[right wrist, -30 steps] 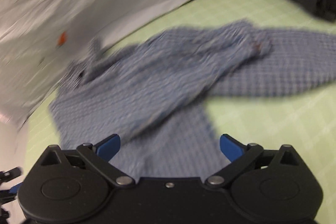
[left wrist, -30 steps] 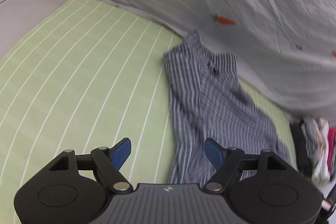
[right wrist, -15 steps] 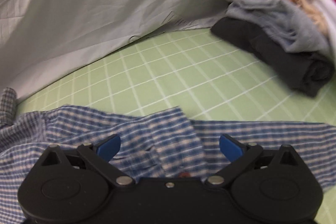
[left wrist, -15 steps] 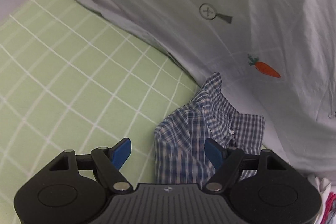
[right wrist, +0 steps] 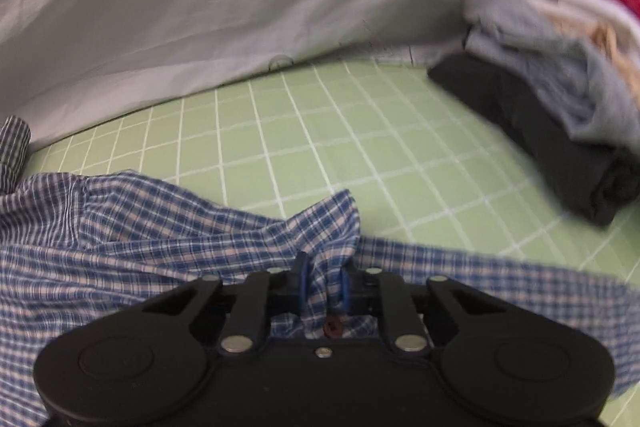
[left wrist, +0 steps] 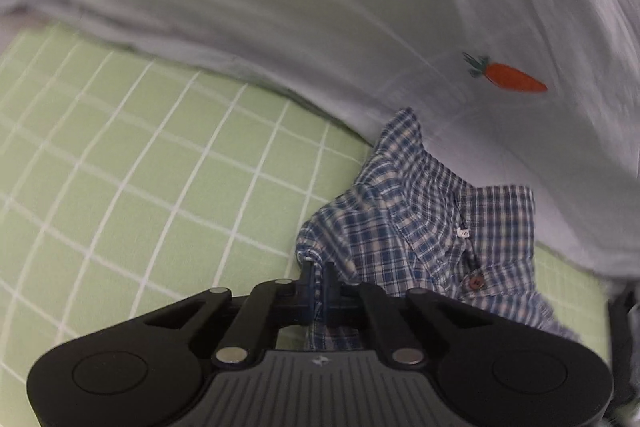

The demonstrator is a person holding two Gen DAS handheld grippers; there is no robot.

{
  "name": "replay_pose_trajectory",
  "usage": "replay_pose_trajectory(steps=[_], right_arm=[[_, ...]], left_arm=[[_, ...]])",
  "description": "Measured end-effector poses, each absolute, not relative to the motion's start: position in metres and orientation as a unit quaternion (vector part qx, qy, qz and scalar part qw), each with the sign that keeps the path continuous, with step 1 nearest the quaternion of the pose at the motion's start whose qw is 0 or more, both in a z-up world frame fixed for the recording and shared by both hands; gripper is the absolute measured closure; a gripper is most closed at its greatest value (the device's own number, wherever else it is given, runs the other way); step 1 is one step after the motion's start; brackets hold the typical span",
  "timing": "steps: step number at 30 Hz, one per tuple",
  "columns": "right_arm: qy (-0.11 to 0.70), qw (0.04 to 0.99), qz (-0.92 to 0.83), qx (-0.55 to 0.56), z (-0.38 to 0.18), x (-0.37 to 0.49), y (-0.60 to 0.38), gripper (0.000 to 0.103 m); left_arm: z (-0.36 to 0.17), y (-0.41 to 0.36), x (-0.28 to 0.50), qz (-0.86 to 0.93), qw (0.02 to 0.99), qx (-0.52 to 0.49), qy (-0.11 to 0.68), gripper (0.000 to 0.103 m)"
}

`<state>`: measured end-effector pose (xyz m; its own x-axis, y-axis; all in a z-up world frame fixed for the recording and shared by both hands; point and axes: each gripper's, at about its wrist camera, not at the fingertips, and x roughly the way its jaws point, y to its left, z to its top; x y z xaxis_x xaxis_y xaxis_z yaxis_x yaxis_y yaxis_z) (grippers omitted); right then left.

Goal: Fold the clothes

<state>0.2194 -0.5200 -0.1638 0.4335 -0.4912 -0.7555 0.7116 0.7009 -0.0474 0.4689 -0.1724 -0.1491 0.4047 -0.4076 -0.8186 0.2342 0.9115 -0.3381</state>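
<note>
We see the blue checked shirt [left wrist: 420,227] lying crumpled on the green gridded sheet [left wrist: 140,167] of the bed, its collar end right against the pale grey cover [left wrist: 240,7] that rises behind it. The left hand-held gripper [left wrist: 319,281] is clenched on an edge of the shirt, a thin fold of cloth pinched between its blue pads. Beyond that grip, the shirt's collar stands up, and a brown button [left wrist: 475,282] shows just to the right. On the cover above the shirt, a small orange carrot print [left wrist: 508,77] is visible.

The right hand-held gripper [right wrist: 323,287] has a bunched ridge of the same shirt [right wrist: 160,235] between its pads, and its jaws are closing on it; a dark red button [right wrist: 332,327] sits just below. Far from the shirt, to the right on the sheet [right wrist: 320,131], lies a pile of clothes [right wrist: 560,87] with a black piece at the bottom.
</note>
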Motion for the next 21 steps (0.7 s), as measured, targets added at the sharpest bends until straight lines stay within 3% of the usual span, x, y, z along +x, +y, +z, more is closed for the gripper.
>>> replay_pose_trajectory(steps=[12,21], right_arm=[[0.289,0.866,-0.406,0.024,-0.085,0.223,-0.502,0.09],[0.331,0.851,-0.402,0.071,-0.132,0.239,-0.529,0.09]], left_arm=[[-0.071,-0.226,0.456,-0.195,0.897,0.078,0.39,0.101],[-0.127,-0.248,0.482,-0.165,0.878,0.105,0.436,0.1]])
